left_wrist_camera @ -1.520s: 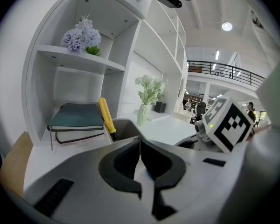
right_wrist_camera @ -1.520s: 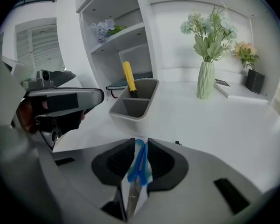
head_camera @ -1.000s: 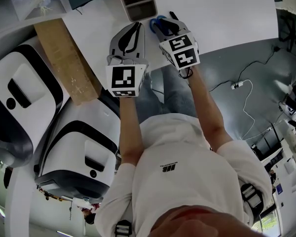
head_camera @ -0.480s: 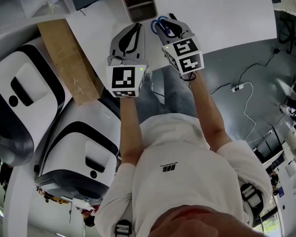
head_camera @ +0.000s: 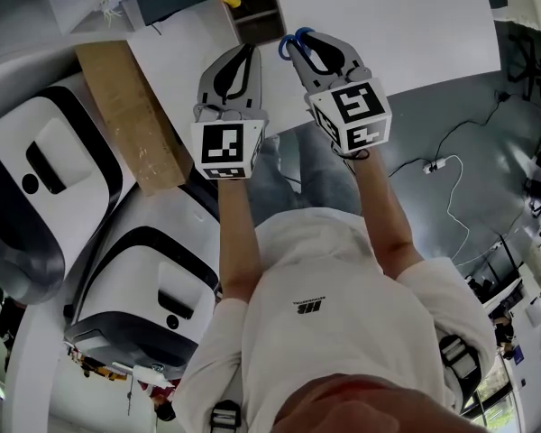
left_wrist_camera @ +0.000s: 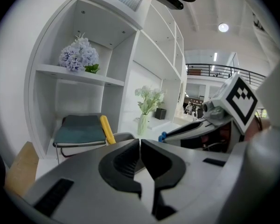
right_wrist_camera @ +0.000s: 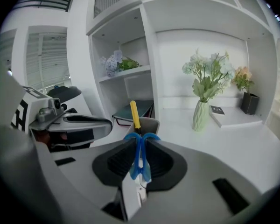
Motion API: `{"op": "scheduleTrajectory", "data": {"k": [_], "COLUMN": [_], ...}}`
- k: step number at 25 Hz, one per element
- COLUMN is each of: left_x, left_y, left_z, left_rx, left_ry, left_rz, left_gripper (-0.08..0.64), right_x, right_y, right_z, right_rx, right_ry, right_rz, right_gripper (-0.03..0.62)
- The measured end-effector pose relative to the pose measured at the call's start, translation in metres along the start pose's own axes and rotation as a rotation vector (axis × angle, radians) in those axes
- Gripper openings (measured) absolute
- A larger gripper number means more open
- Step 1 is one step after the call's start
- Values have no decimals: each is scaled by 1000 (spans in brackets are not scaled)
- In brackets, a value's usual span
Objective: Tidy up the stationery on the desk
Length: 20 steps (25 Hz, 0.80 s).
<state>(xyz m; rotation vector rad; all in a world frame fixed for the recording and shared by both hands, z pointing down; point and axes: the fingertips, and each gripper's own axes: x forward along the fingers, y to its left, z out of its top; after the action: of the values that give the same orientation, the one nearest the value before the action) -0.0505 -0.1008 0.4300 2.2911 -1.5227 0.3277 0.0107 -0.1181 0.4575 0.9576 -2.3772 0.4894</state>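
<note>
Over white desk (head_camera: 415, 25), right tool (right_wrist_camera: 140, 143), jaws just closing further, clamps blue scissors (right_wrist_camera: 139, 164) between them.

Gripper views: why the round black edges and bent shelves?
Left gripper view: wide-angle lens bows the shelves and darkens the corners; a ceiling lamp glares. Right gripper view: same bowing, with the blue scissors sharp between its fingers. Head view: evenly lit.
</note>
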Motion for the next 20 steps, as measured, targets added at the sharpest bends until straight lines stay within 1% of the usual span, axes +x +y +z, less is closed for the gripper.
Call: {"op": "scheduleTrajectory", "data": {"k": [7,11,20], "left_x": [0,2,8], "left_y": [8,12,24], "left_z": [17,28,43], "left_rx": [12,15,14], "left_ry": [-28,-45,-68], "left_rz": [15,24,42], "left_gripper": [0,0,0], "right_x": [-7,-4,13], "right_y": [-3,-4,-8], "right_z": [45,69,112], "right_rx": [-10,-8,9], "right_ry": [-106,-149,-247], "right_rz": [15,31,70], "right_gripper": [54,54,55]}}
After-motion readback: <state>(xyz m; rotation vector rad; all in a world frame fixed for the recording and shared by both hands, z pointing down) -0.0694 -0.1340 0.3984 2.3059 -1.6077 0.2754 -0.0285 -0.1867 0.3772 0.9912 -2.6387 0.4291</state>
